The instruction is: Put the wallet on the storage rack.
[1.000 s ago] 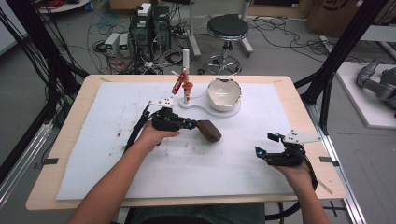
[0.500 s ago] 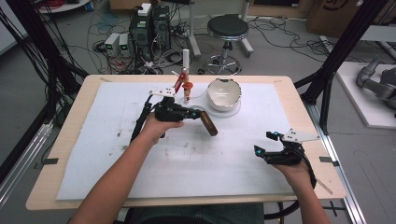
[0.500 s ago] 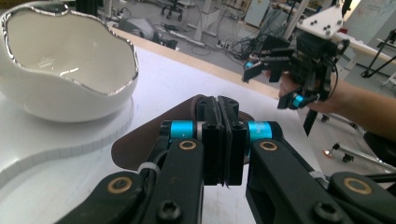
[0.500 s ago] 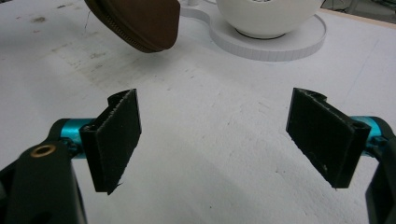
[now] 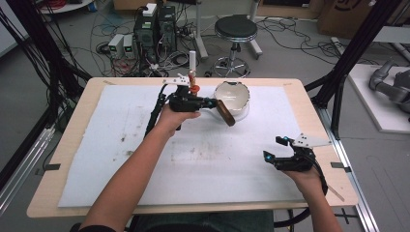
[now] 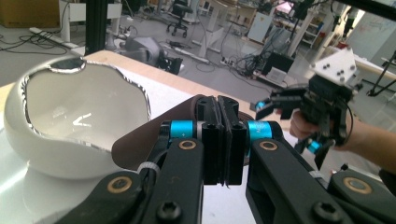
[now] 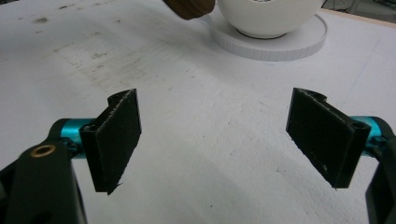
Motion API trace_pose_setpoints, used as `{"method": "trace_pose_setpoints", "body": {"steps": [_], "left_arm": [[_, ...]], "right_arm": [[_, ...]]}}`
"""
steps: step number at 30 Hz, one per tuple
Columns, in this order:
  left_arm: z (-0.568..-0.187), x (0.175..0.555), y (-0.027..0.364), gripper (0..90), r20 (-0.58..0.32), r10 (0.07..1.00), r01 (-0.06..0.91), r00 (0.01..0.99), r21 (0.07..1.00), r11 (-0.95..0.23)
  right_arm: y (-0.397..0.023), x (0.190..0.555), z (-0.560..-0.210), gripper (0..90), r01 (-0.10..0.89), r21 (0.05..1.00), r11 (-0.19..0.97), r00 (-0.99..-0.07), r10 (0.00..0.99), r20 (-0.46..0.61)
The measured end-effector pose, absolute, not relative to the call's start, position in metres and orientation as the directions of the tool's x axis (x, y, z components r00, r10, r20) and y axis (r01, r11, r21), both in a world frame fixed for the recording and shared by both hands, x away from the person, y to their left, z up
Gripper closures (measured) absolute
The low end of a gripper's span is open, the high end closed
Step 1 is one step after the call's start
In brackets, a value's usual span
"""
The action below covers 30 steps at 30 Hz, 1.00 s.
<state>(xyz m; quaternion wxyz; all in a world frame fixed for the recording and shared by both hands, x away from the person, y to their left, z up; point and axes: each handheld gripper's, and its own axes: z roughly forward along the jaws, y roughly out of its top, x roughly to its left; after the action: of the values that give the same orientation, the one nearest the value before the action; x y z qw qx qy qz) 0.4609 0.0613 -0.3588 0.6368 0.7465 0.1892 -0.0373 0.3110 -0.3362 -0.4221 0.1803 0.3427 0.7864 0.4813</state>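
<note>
from above, the left tool [image 5: 212, 102] holds a brown pad [image 5: 226, 112] clamped at the white bowl's [image 5: 232, 94] rim; its own view shows pads pinching it. the right tool [image 5: 275, 150] rests wide open, holding nothing, on the desk [image 5: 96, 183].

My right gripper [image 7: 215, 133] hovers low over the white-covered bench [image 7: 187, 93], jaws spread wide with nothing between them. Beyond them, a white bowl [image 7: 268, 16] sits on a round white base [image 7: 299, 44]; just beside the bowl's left, a brown object [image 7: 189, 7] hangs.
</note>
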Motion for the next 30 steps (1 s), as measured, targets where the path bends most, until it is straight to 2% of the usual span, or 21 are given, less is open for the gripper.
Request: {"method": "trace_pose_setpoints", "body": {"steps": [17, 30], "left_arm": [[-0.337, 0.49, 0.041, 88.3, -0.282, 0.282, 0.321, 0.917, 0.941, -0.104], [-0.335, 0.513, 0.029, 88.3, -0.272, 0.329, 0.322, 0.904, 0.941, -0.107]], "right_arm": [[-0.336, 0.312, -0.423, 18.1, 0.368, 0.878, 0.306, -0.704, 0.708, 0.049], [-0.338, 0.312, -0.425, 18.1, 0.369, 0.878, 0.305, -0.702, 0.711, 0.048]]}}
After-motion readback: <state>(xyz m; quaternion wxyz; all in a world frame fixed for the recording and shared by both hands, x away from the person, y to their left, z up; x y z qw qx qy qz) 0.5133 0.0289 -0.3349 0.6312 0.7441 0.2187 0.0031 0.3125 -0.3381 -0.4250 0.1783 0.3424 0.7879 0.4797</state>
